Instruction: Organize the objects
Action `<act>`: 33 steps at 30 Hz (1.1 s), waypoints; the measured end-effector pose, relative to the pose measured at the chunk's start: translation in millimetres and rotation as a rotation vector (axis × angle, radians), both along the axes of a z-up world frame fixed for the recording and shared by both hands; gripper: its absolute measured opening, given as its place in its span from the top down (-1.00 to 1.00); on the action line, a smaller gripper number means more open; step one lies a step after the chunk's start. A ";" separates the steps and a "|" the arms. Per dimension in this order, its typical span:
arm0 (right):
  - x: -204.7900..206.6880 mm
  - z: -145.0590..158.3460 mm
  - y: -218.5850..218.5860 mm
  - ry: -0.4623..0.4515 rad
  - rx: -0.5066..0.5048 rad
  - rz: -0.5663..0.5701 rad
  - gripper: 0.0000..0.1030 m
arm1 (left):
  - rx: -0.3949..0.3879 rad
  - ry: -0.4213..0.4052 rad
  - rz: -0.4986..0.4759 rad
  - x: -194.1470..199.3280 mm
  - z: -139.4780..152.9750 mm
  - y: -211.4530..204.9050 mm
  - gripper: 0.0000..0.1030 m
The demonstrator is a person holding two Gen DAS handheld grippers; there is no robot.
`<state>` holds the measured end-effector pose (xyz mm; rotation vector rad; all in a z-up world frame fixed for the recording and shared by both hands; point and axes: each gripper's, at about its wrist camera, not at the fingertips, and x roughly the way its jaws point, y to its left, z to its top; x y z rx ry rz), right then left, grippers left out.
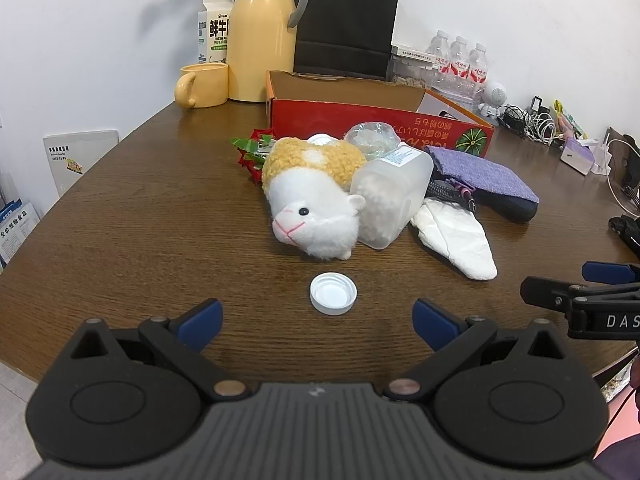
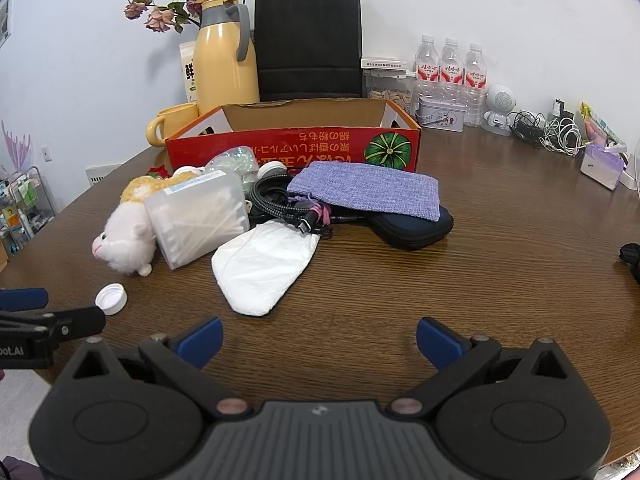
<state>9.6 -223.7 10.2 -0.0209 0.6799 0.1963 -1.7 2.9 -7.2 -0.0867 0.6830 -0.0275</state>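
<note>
Nothing sorted yet, by the look of it: the red cardboard box (image 2: pixel 292 148) at the back shows only bare cardboard inside, as far as either view reaches, and I'd guess that's where things go. Everything loose sits in a pile in front of it. Left gripper (image 1: pixel 318 320) hovers low over the wooden table (image 1: pixel 140 220), jaws wide, holding nothing, with the white bottle cap (image 1: pixel 333 293) lying open side up just ahead, between the line of its fingers. That's the likely first pick. Right gripper (image 2: pixel 319 338) is also spread wide and empty, pointed at the white crumpled packet (image 2: pixel 262 268). Pile contents: plush toy (image 1: pixel 316 200) on its side, a clear plastic tub (image 2: pixel 196 216) leaning against it, a black braided cable (image 2: pixel 280 204) tangled behind, a purple woven pouch (image 2: pixel 368 190) lying on top of a dark zip case (image 2: pixel 412 230), a red artificial rose (image 1: pixel 254 152) and a clear crinkled bag (image 1: pixel 370 138) behind the plush. The tub touches the plush, and the cable is caught partly under the pouch, so pulling one probably drags another. Rear clutter not obviously part of the job: yellow thermos (image 2: pixel 226 64), yellow mug (image 1: pixel 202 84), black paper bag (image 2: pixel 308 44), water bottles (image 2: pixel 450 64). They crowd the box's far side; approach from the front is open.
</note>
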 end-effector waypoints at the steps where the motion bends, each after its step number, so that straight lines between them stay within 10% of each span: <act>1: 0.3 0.4 0.1 0.000 0.000 -0.001 -1.00 | 0.000 0.000 0.000 -0.5 -0.2 -0.1 -1.00; 33: 4.3 0.1 1.4 -0.001 -0.002 -0.005 -1.00 | -0.011 -0.006 -0.053 5.7 1.5 -2.3 -0.99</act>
